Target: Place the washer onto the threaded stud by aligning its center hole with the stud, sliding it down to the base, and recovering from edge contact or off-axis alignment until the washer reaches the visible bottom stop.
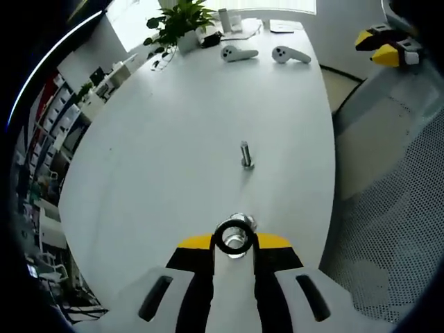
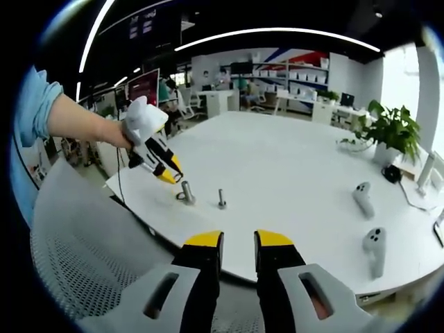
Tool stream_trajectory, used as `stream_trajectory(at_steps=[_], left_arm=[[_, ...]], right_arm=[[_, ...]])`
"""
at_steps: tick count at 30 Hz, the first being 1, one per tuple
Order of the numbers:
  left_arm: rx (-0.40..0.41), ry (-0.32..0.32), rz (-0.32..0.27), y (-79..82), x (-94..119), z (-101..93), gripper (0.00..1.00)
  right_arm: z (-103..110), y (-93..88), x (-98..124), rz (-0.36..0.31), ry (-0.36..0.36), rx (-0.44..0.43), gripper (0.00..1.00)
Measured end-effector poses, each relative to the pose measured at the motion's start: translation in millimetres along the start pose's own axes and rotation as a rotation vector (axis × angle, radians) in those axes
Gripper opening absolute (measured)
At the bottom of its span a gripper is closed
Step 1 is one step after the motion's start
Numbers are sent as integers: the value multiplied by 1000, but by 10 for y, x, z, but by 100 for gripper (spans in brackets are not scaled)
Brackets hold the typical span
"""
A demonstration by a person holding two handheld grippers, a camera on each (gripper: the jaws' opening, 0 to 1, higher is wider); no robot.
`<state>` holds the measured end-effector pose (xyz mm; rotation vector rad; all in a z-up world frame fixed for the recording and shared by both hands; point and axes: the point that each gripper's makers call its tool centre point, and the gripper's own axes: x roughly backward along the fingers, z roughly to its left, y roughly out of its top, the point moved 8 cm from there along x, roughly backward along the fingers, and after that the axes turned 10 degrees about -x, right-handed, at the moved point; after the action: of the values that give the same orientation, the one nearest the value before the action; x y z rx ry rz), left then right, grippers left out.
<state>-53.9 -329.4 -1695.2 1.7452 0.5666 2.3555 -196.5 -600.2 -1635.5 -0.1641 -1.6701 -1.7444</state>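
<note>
Washer (image 1: pixel 233 236) sits clamped between the left gripper's (image 1: pixel 234 244) yellow-tipped jaws, held above the white table (image 1: pixel 173 139), short of the upright threaded stud (image 1: pixel 245 155) standing further along the tabletop. Right gripper (image 2: pixel 238 243) hangs clear of the table edge, jaws apart and holding nothing. Two white controllers (image 1: pixel 265 53) and a potted plant (image 1: pixel 179 22) rest at the far end.

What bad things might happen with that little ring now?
The washer is pinched only at its edge by the left gripper, so it might slip and roll across the white table. It also sits off to the side of the stud, so it may catch on the threads instead of sliding down.
</note>
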Motion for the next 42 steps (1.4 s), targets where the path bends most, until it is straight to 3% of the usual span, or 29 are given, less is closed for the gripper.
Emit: stream_trajectory(at_steps=[18,32,37,39,42], left_arm=[[-4,-45,36,48,-235,43,19],[-56,-90,122,-14,-562,5,18],[-51,-102,137,-58,-668,5,19],[7,-112,126,-56,-676,11,18],[-3,-115,134,-85,-721,17,18]], right_arm=[[-3,6,-4,-3,2,1,20],[-4,9,-12,3,11,7,19],[-13,14,-19,8,19,21,17],[-30,12,-20,11,14,20,17],[-30,12,-19,11,15,17,17]])
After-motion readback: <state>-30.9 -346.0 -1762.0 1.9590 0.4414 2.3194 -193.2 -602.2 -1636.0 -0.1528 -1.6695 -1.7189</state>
